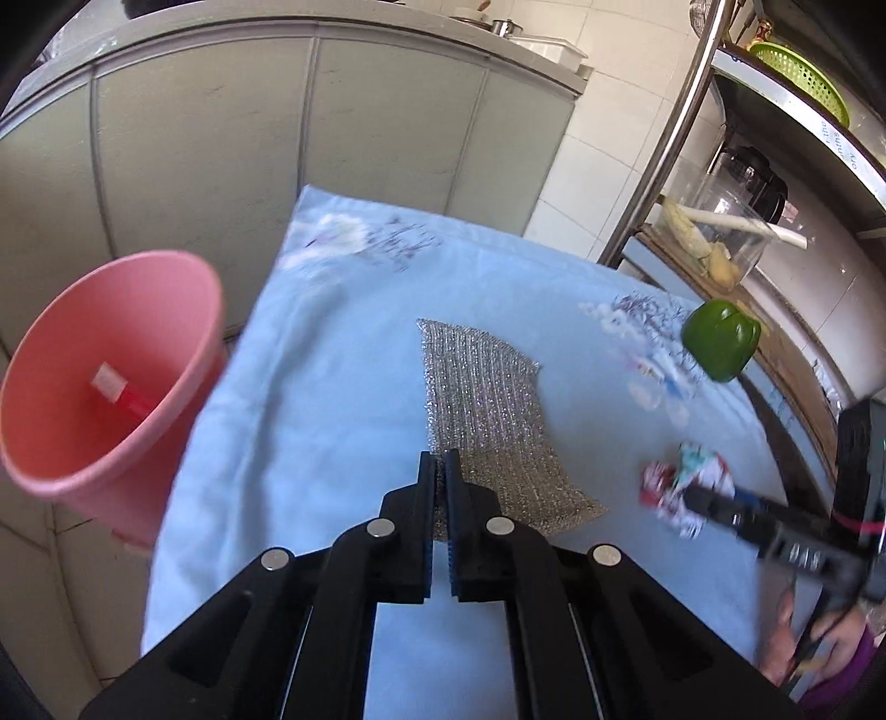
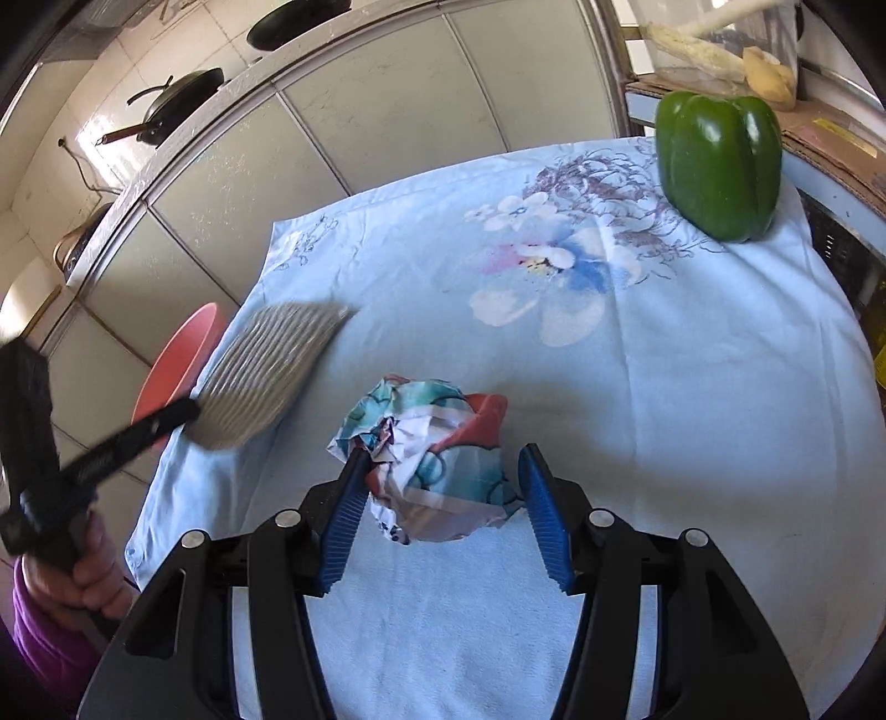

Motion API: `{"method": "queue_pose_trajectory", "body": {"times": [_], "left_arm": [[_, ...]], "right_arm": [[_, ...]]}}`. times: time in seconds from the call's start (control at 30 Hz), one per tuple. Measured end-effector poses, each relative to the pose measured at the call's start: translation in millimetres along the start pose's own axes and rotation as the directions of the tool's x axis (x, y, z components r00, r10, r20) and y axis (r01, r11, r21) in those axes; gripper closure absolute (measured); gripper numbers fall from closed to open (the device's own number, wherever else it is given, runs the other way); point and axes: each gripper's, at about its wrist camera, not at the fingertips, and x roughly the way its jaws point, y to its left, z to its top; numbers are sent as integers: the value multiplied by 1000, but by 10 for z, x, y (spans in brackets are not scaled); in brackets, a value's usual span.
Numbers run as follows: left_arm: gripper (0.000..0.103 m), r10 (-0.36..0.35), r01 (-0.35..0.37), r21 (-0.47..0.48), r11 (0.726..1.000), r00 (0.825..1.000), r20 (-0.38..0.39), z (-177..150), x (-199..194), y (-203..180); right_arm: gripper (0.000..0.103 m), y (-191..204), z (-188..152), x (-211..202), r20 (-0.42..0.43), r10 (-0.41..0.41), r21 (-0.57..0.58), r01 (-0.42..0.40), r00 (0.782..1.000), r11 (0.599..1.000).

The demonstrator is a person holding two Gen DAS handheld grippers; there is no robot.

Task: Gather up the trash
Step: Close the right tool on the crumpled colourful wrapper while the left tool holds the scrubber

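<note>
Pale grey-green cabinet doors behind table, counter top above. White tiled wall at far right corner. Metal shelving rack along table's right edge. Light blue floral cloth covers table. Dark pans hang on glossy wall. Daylight bright.

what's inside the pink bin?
The pink bin holds one red item with a whitish end. The near wall hides part of the bottom, so anything else there can't be seen.
</note>
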Motion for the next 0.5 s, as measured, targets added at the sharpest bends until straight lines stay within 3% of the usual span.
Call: {"method": "queue_pose_trajectory", "body": {"times": [0.27,0.43,0.5], "left_arm": [[100,69,-70,-25,997,997,-15,-444,-282,291],[96,34,-35,-14,999,998,-46,-642,-371,335],[82,21,-21,-4,1000,999,-48,-666,-406,350]], "right_arm": [[64,390,-22,-30,12,44,-79,-43,999,996],[63,625,-69,25,18,10,-148,-7,1000,989],[61,634,-100,77,-1,-9,-151,9,1000,989]]}}
